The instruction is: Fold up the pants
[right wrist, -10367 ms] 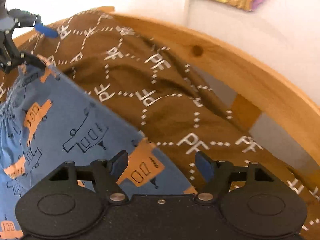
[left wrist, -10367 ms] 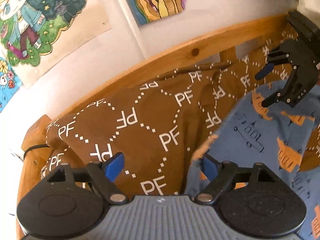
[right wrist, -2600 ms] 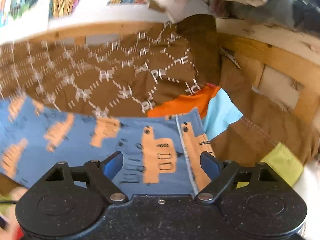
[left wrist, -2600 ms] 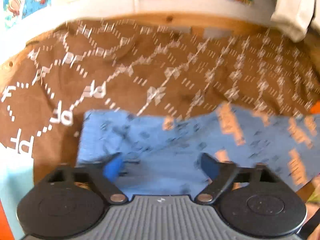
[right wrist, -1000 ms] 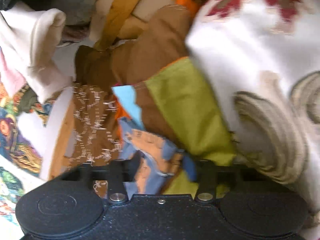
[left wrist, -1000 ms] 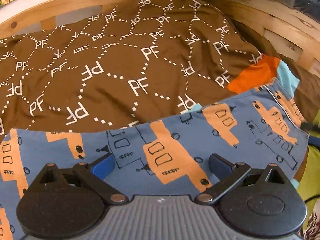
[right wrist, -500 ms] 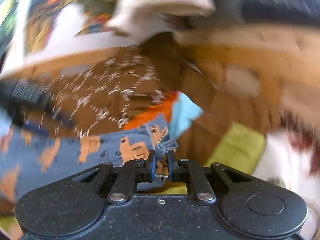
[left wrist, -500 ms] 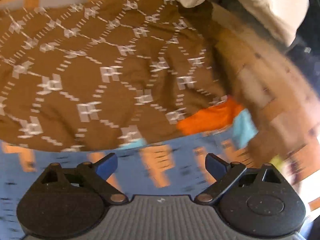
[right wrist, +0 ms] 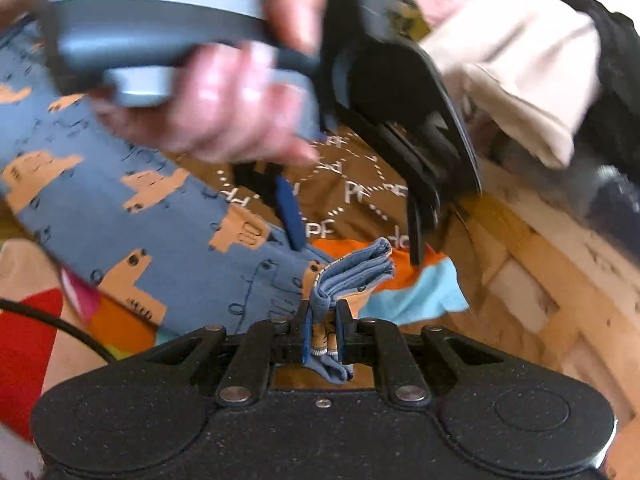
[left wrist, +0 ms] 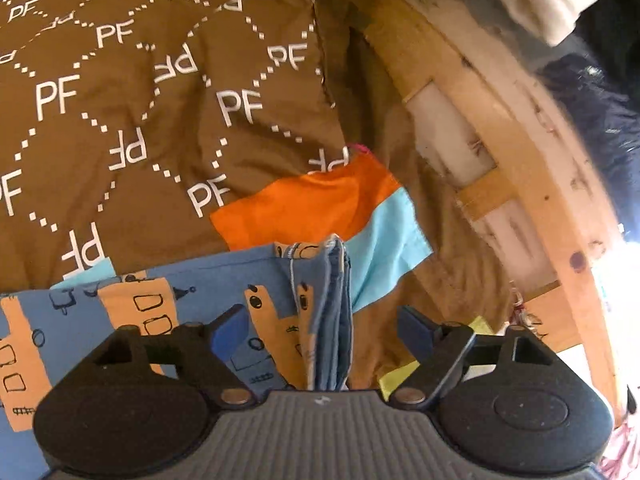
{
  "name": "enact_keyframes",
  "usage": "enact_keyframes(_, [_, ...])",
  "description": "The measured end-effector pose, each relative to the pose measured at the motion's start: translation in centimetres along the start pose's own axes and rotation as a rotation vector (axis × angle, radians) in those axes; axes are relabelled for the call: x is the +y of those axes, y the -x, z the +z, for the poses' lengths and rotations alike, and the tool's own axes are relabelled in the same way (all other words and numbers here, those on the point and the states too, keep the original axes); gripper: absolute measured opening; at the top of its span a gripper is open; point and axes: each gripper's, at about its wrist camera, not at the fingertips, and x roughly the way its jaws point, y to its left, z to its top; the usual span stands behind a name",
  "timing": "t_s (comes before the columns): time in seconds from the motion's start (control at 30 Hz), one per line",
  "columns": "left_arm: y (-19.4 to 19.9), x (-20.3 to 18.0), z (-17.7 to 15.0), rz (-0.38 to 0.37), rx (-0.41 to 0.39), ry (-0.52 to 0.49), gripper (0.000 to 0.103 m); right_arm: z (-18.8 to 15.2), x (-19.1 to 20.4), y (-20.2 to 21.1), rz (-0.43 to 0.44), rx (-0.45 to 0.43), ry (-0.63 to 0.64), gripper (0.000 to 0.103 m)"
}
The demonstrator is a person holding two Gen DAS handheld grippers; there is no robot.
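Bed with a wooden frame point(left wrist: 516, 128), covered by a brown blanket point(left wrist: 120, 92) with white "PF" print. That's the folding surface, soft and wrinkled, so nothing lies truly flat on it.

Pants point(right wrist: 132, 216): blue, orange vehicle print, spread across the near side of the blanket, overlapping an orange and light-blue cloth point(left wrist: 320, 204). One end is bunched into a stacked wad of layers standing up off the bed, looks like the cuffs or hem gathered so both layers travel together.

Right tongs point(right wrist: 322, 338): pressed together, pinching that wad of pants. Grip sits right at the edge, presumably to keep the layers aligned for the fold-over.

Left tongs point(left wrist: 320, 330): spread wide, straddling the same raised wad from above, blue pads point(left wrist: 228, 328) either side, not touching fabric as far as I can see. In the right view the person's left hand point(right wrist: 224, 108) brings them in tilted down over the pants, blurred by motion. Likely lining up a second grip beside the right one so the edge can be held at two points.

Risk: the wad is thick, layers could slip out unevenly.
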Motion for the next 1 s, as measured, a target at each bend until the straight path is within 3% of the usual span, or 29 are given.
enact_keyframes(0.07, [-0.4,0.1,0.0,0.005,0.009,0.019,0.079,-0.1,0.5,0.1,0.007,-0.011,0.036,0.012])
enact_keyframes(0.17, [-0.7,0.7,-0.2,0.020,0.017,0.049,0.062,-0.3,1.0,0.3,0.015,-0.019,0.070,0.012])
enact_keyframes(0.33, [-0.3,1.6,-0.7,0.035,0.002,0.073,0.015,-0.3,1.2,0.6,0.018,-0.024,0.078,0.012])
enact_keyframes(0.63, [4.9,4.4,-2.1,-0.010,-0.083,0.141,0.011,1.0,1.9,2.7,0.061,-0.114,0.079,0.012])
enact_keyframes(0.8, [8.7,7.9,-3.8,-0.008,-0.108,0.230,0.011,2.6,2.7,4.0,0.170,-0.182,0.043,0.012])
enact_keyframes(1.0, [11.6,11.1,-6.4,0.051,-0.143,0.280,0.011,4.4,4.9,4.8,0.311,-0.204,0.027,0.012])
